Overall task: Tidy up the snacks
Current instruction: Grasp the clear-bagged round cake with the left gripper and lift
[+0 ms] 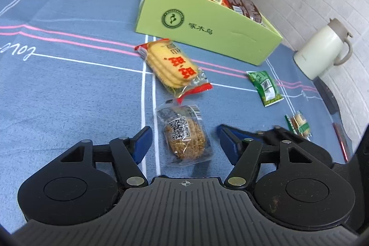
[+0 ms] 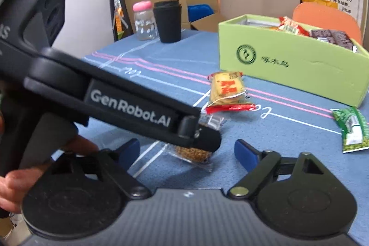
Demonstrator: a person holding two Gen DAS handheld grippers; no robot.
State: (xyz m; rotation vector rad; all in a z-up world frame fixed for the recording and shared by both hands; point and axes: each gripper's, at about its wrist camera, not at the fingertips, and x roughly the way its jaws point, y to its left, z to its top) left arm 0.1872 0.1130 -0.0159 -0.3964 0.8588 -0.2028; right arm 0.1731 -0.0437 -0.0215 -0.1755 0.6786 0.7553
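Left tool (image 1: 184, 142): we straddle the brown cake (image 1: 184, 137), pads half-wide and clear of its wrapper, lined up to pinch.
Right tool (image 2: 186, 153): half-wide, empty, waiting beside.
Box (image 1: 207, 34): far right, part-filled; the goal, we judge.
Loose snacks: crackers (image 1: 173, 66), green packet (image 1: 265, 87), near the box.
Worktop (image 1: 69, 96): blue striped cloth.
Room: kettle (image 1: 322, 47) right, cartons behind.

The green box (image 1: 207, 38) bore a round dark-green emblem and the characters "啄木鸟" on its side. "GenRobot.AI" stood in pale letters on the left gripper (image 2: 207, 142), crossing from nine o'clock. A QR code marked the brown biscuit packet (image 1: 184, 135); the yellow cracker packet (image 1: 171, 66) showed red "旺旺".
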